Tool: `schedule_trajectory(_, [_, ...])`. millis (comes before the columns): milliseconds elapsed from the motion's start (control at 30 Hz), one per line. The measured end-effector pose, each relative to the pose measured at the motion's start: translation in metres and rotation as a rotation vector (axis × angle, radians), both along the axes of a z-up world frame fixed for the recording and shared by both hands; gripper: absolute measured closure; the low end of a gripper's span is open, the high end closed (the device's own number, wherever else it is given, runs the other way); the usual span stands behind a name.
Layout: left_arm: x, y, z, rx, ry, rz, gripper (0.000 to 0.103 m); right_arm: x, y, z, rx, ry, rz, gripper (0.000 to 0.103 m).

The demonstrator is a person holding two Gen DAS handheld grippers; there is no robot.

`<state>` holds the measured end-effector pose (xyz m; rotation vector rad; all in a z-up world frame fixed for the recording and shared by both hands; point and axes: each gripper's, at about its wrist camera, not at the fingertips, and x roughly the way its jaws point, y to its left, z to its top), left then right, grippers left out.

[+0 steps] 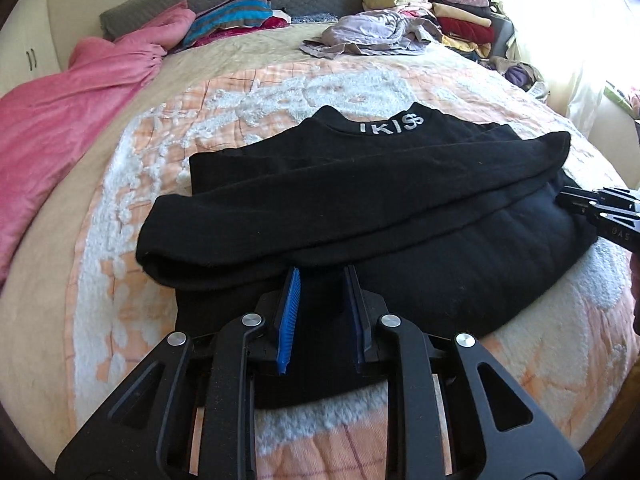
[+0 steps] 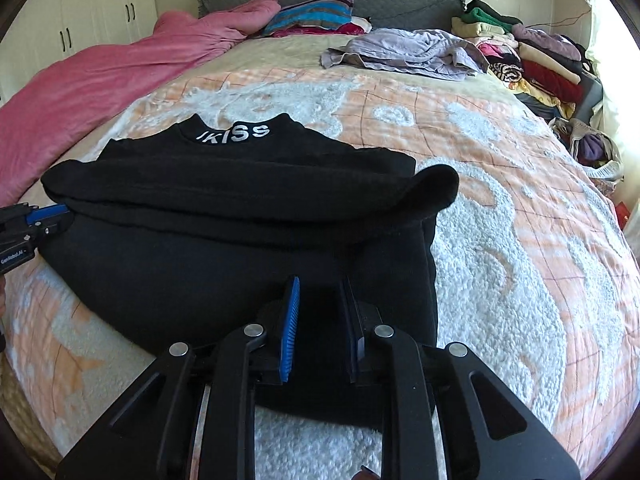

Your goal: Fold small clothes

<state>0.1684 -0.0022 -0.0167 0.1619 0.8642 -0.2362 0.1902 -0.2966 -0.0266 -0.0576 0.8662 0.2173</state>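
A: Left wrist view first — what does the left gripper (image 1: 320, 280) have?
B: Its blue pads (image 1: 289, 316) stand close together with the near hem of the black sweater (image 1: 360, 208) between them; it is pinching that cloth at the left end of the hem.

A: And the right wrist view?
B: Much the same. The right gripper (image 2: 320, 292) has its pads drawn in on the near hem toward the sweater's right side, dark fabric filling the narrow gap.

A: Where does the sweater lie?
B: Flat on the peach-and-white bedspread (image 2: 500, 220), collar away from the cameras, white lettering (image 2: 236, 136) on the neckband. Both sleeves are folded across the chest, one over the other.

A: Can each gripper see the other?
B: Yes — the right one shows at the right edge of the left view (image 1: 600, 212), the left one at the left edge of the right view (image 2: 36, 220), each at the sweater's side.

A: What else is on the bed?
B: A pink blanket (image 1: 80, 92) along the left, a crumpled lilac garment (image 2: 408, 54) farther back, and stacked folded clothes (image 2: 532, 60) at the far right.
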Motion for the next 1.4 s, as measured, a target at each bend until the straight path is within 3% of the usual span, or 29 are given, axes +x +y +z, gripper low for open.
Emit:
schedule_trajectory(300, [0.027,-0.002,-0.003,0.046,-0.019,-0.011,0.077,0.036,-0.003,-0.008,0.033,0.020,-0.003,0.085])
schedule_trajectory(467, [0.044,0.005,-0.001,0.058,-0.035,0.027,0.061,0.052,-0.008,-0.001,0.071,0.025,-0.030,0.085])
schedule_trajectory(1000, [0.092,0.070,0.019,-0.081,-0.038,0.201,0.057,0.092,-0.047,0.016,0.164,-0.024,-0.151,0.084])
schedule_trajectory(1067, [0.093,0.076,0.018,-0.096,-0.025,0.214,0.055,0.090,-0.052,0.015,0.165,-0.021,-0.164,0.073])
schedule_trajectory(1100, [0.093,0.080,0.016,-0.107,-0.014,0.221,0.055,0.089,-0.055,0.015,0.151,-0.022,-0.180,0.053])
schedule_trajectory(1133, [0.094,0.083,0.014,-0.115,-0.004,0.227,0.053,0.088,-0.057,0.014,0.150,-0.025,-0.187,0.045])
schedule_trajectory(1233, [0.096,0.088,0.004,-0.153,0.039,0.235,0.045,0.091,-0.062,0.008,0.169,0.001,-0.184,0.045])
schedule_trajectory(1333, [0.099,0.084,-0.007,-0.188,0.082,0.213,0.045,0.095,-0.060,-0.002,0.209,0.038,-0.158,0.045])
schedule_trajectory(1367, [0.100,0.082,-0.009,-0.195,0.089,0.206,0.049,0.096,-0.059,-0.005,0.219,0.049,-0.150,0.046])
schedule_trajectory(1400, [0.099,0.079,-0.011,-0.198,0.091,0.197,0.057,0.097,-0.058,-0.008,0.228,0.058,-0.142,0.056])
